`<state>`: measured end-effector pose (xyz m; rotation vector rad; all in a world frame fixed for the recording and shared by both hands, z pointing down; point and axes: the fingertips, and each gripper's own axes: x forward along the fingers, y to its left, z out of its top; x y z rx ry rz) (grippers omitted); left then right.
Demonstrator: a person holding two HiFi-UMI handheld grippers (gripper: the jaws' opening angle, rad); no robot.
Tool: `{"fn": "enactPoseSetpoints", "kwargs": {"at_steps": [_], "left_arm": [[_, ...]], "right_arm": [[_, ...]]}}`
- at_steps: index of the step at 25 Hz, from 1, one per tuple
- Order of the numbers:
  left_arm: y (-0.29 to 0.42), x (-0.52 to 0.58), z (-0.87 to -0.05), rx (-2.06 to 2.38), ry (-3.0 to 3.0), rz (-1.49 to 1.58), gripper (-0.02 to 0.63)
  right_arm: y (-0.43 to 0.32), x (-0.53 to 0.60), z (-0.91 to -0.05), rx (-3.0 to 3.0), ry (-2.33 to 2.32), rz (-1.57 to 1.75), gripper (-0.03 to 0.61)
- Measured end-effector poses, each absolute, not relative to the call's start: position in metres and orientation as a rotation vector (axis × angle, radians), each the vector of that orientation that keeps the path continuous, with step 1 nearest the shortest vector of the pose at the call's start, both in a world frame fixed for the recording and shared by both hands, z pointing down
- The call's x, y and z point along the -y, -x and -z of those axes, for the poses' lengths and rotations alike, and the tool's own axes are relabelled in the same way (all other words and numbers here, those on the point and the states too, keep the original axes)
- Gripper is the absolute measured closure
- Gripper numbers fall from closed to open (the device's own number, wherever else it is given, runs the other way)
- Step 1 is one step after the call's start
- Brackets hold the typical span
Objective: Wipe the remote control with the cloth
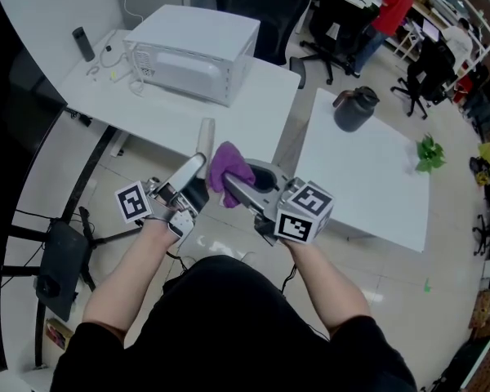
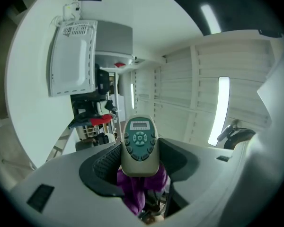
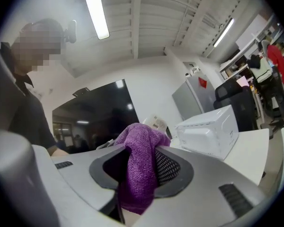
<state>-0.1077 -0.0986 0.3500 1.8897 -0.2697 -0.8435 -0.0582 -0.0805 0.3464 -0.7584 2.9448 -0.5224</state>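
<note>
Mostly the remote [image 2: 139,145] was plain only in the left gripper view: its near end was lost behind the purple cloth [image 2: 137,193] and the pads. In the head view it was hard to tell apart from the pale tongs and the cloth bunched over it. The left tongs [image 2: 139,162] pinched the remote by its long sides, held in the air in front of the person and above the floor at the edge of the white bench [image 1: 261,113]. Its long axis ran along the jaws, with the display end pointing away from the person toward the microwave [image 1: 192,51] and the button face turned up to the camera. The right tongs [image 3: 142,167] pinched the cloth, whose lower folds hung out of sight below the pads. The cloth's top lay against the remote, but where exactly they touched could not be made out.
</note>
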Motion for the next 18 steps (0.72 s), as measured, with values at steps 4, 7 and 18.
{"fn": "enactPoseSetpoints", "kwargs": {"at_steps": [4, 7, 18], "left_arm": [[0.104, 0.096, -0.341, 0.216, -1.896, 0.845, 0.379], [0.093, 0.086, -0.346, 0.175, -1.903, 0.795, 0.379], [0.079, 0.097, -0.387, 0.442, -2.139, 0.485, 0.379]], "right_arm": [[0.071, 0.072, -0.360, -2.965, 0.705, 0.575, 0.434], [0.058, 0.088, -0.351, -2.926, 0.780, 0.547, 0.436], [0.004, 0.120, -0.356, -2.926, 1.216, 0.331, 0.434]]}}
